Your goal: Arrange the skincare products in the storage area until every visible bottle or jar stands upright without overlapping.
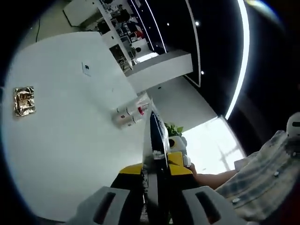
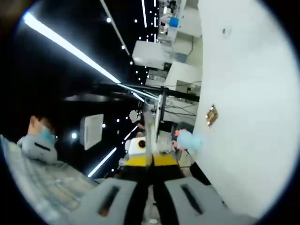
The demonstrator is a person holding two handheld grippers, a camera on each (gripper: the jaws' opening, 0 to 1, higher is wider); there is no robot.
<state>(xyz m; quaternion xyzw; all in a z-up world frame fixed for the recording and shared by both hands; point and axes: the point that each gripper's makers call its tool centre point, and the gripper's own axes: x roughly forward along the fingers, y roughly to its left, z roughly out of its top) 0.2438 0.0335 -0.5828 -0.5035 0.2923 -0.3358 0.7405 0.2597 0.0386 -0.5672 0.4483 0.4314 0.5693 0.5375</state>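
Note:
A small cluster of white bottles (image 1: 130,116) with red marks sits at the far edge of a white surface (image 1: 70,140); I cannot tell whether they stand or lie. A gold foil sachet (image 1: 23,101) rests on that surface, well apart from them. My left gripper (image 1: 153,117) has its jaws pressed together with nothing between them, tips close to the bottles. The right gripper view has the gold sachet (image 2: 212,116) on the white surface (image 2: 248,117) and a pale blue rounded item (image 2: 188,139) at its edge. My right gripper (image 2: 149,117) is shut and empty.
A person's plaid sleeve (image 1: 262,173) and hand (image 1: 197,177) reach in beside the left gripper. A white pot with a green plant (image 1: 176,138) stands past the bottles. White counters and shelves (image 1: 154,65) lie beyond. Both views are strongly rolled, with ceiling light strips (image 2: 70,47) to one side.

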